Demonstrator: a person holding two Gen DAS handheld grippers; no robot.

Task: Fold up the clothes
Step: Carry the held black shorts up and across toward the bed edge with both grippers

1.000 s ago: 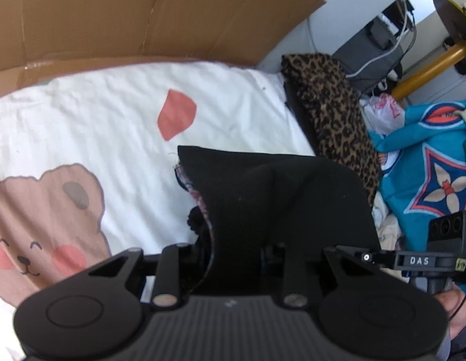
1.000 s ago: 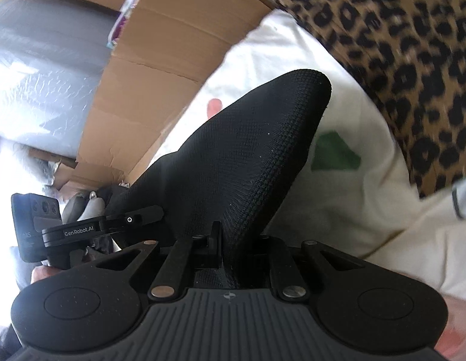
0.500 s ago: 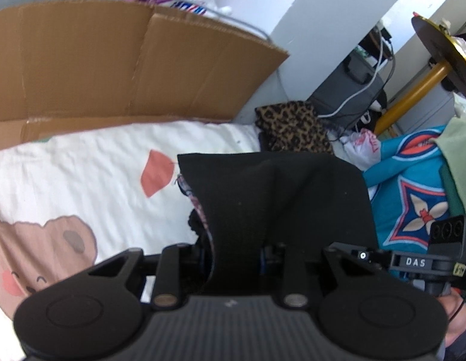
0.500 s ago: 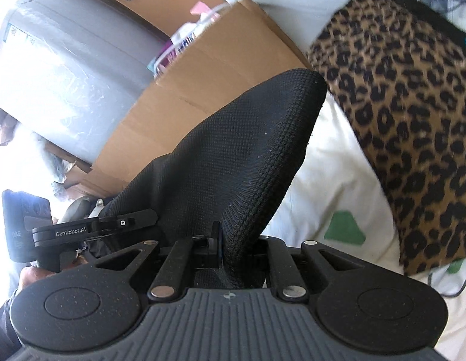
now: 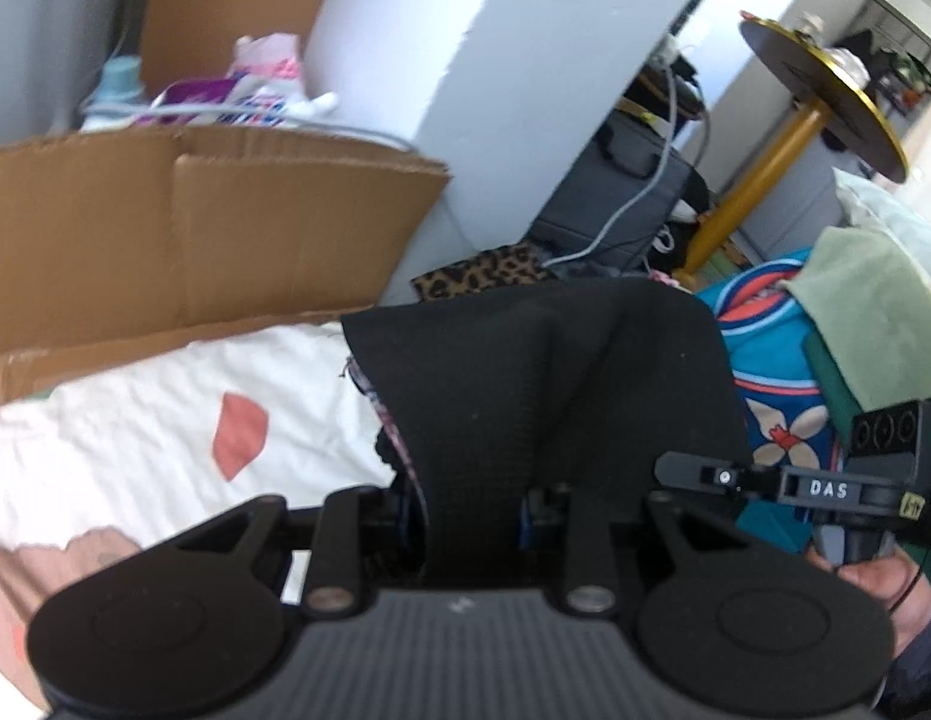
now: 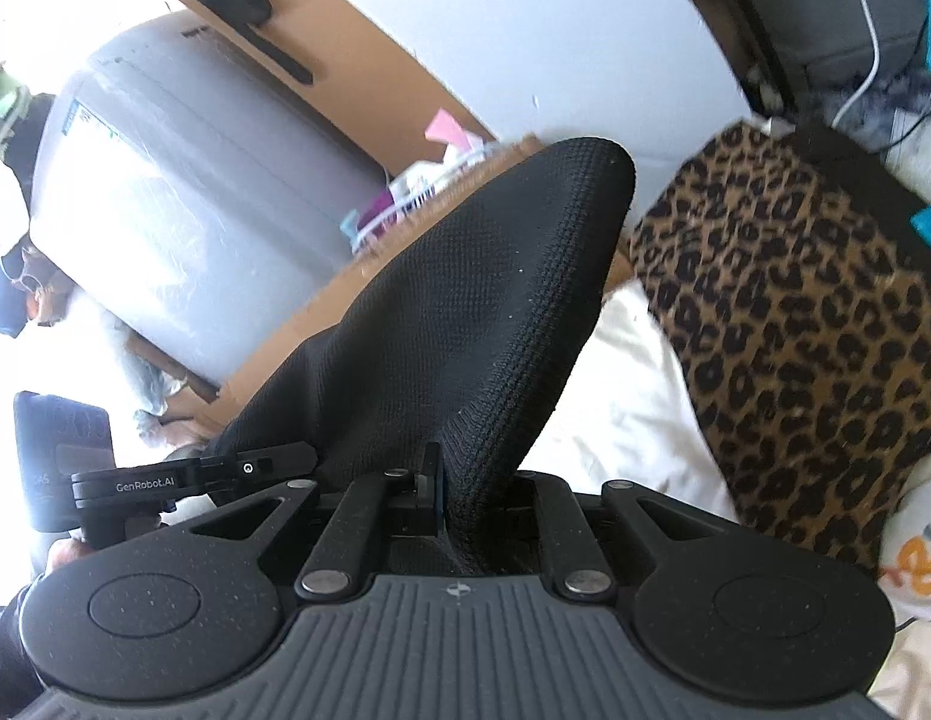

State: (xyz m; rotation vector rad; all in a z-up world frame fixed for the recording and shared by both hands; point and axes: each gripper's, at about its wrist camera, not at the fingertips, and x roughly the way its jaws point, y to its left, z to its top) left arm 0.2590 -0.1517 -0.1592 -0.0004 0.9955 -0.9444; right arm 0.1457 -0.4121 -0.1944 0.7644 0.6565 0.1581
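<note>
A black knit garment (image 5: 543, 384) with a patterned lining at its left edge hangs between both grippers, lifted above the white bear-print sheet (image 5: 135, 438). My left gripper (image 5: 471, 516) is shut on a thick bunch of the cloth, which hides its fingertips. In the right wrist view the same black garment (image 6: 483, 312) rises in a peak, and my right gripper (image 6: 474, 498) is shut on its hem. The right gripper also shows at the right edge of the left wrist view (image 5: 825, 486), held by a hand (image 5: 885, 588).
A folded leopard-print cloth (image 6: 795, 324) lies on the sheet to the right. Cardboard (image 5: 195, 228) stands behind the bed. A blue patterned fabric (image 5: 771, 396), a green cloth (image 5: 867, 324) and a round yellow table (image 5: 819, 90) are at the right. A grey case with cables (image 5: 615, 192) sits by the wall.
Both grippers have risen with the black garment held between them. The sheet and leopard cloth have dropped lower in view, and more of the wall and room shows.
</note>
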